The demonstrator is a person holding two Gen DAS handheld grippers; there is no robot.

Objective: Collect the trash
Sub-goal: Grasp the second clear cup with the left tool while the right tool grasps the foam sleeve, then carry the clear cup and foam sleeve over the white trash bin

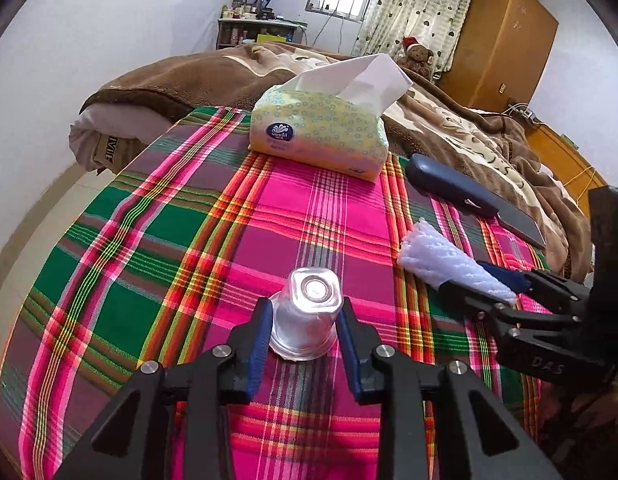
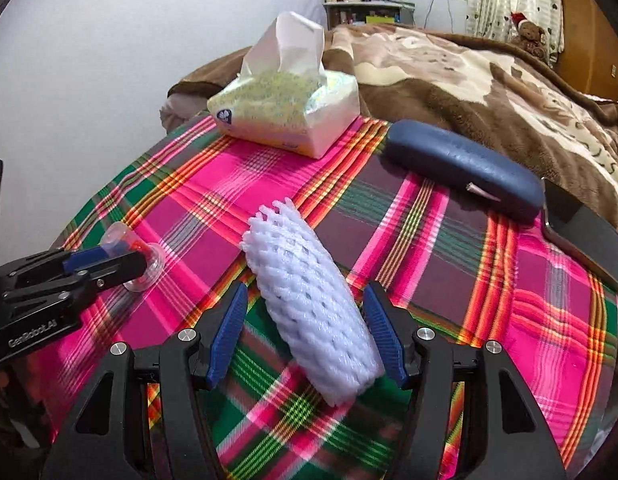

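The clear plastic cup (image 1: 307,314) stands upside down on the plaid cloth (image 1: 157,240) that covers the bench. It sits between the blue pads (image 1: 259,346) of the left gripper (image 1: 305,344), and both pads press against its sides: the jaws are clamped on the cup. In the right wrist view the same cup (image 2: 143,254) appears at the left edge, with the left gripper (image 2: 109,264) closed around it.

The white foam fruit net (image 2: 313,300) lies flat on the cloth, to the right of the cup and apart from it. It lies lengthwise between the pads (image 2: 227,338) of the right gripper (image 2: 309,336). The jaws stand apart, with a visible gap on the left side of the net; on the right side the pad is close to the net, and contact cannot be confirmed. In the left wrist view the net (image 1: 449,260) lies at the tip of the right gripper (image 1: 485,292).

Beyond both items, a soft tissue pack (image 1: 321,128) with one tissue pulled up rests near the far edge of the cloth. To its right lies a dark blue glasses case (image 2: 465,168), and just beside the case a dark flat phone (image 2: 589,240). Behind the bench is a bed with a brown blanket (image 2: 449,72).
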